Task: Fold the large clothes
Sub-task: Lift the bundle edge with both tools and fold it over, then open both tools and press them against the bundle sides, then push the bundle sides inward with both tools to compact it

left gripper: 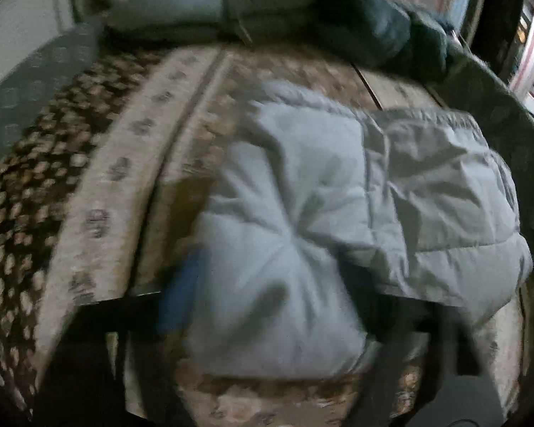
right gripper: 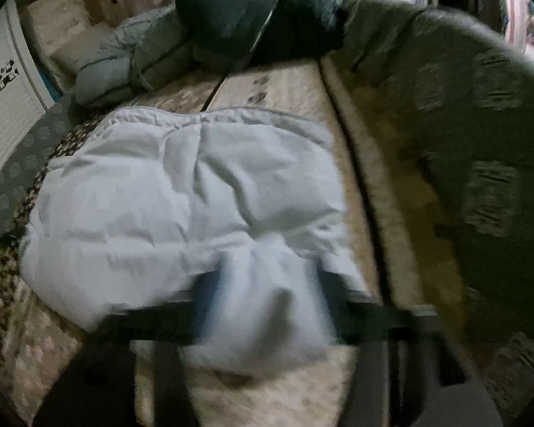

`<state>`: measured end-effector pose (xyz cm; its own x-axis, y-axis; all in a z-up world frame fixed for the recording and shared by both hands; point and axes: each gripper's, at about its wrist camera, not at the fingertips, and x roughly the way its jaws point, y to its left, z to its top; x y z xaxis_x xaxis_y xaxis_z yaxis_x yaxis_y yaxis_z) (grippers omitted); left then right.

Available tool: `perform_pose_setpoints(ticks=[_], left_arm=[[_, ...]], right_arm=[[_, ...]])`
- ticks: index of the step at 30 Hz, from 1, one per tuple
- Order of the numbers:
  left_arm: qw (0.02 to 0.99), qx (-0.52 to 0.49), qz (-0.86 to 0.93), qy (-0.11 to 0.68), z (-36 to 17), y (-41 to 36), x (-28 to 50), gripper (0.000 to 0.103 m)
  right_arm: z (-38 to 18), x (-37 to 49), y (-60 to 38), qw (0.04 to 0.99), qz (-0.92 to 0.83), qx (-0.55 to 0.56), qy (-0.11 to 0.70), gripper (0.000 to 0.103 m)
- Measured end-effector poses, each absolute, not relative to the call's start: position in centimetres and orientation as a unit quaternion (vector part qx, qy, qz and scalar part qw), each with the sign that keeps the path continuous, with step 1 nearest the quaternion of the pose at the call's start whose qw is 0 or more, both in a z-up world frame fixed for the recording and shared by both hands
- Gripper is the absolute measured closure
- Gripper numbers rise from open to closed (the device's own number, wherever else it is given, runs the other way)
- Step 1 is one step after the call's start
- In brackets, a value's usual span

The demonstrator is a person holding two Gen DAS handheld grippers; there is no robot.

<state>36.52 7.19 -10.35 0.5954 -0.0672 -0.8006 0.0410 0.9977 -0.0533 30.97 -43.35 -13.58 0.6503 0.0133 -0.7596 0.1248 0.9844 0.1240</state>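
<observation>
A pale grey-blue padded jacket [left gripper: 302, 195] lies folded on a patterned bed cover [left gripper: 131, 163]. In the left wrist view, my left gripper [left gripper: 274, 281] stands wide, its blue-padded finger [left gripper: 183, 284] beside the jacket's near left edge and a puffy fold between the jaws. The picture is blurred, and the pads do not seem to press on the cloth. The right wrist view shows the same jacket [right gripper: 181, 192], with my right gripper [right gripper: 267, 277] wide around a near corner fold. Its fingers [right gripper: 206, 284] stand a little apart from the cloth on both sides.
At the far end of the bed lies a pile of grey and dark folded clothes [right gripper: 231, 25]. A dark green blanket [right gripper: 462, 124] covers the right side. Grey dotted fabric [right gripper: 14, 170] and a white panel [right gripper: 3, 106] are on the left.
</observation>
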Motion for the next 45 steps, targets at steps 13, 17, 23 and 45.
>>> perform_pose_setpoints(ticks=[13, 17, 23, 45], left_arm=[[0.906, 0.017, -0.015, 0.422, -13.1, 11.1, 31.1, 0.003], [0.901, -0.019, -0.038, 0.432, -14.3, 12.6, 31.2, 0.003], [0.898, -0.049, -0.079, 0.43, -15.7, 11.8, 31.8, 0.003], [0.878, 0.001, -0.135, 0.46, -18.9, 6.6, 35.6, 0.003]], right_arm=[[-17.6, 25.1, -42.2, 0.924, -0.037, 0.072, 0.374, 0.005], [-18.4, 24.5, -41.3, 0.926, -0.047, 0.049, 0.37, 0.005], [-18.9, 24.1, -41.7, 0.928, -0.047, 0.065, 0.364, 0.005], [-21.0, 28.8, -41.1, 0.917, 0.009, 0.09, 0.388, 0.002]])
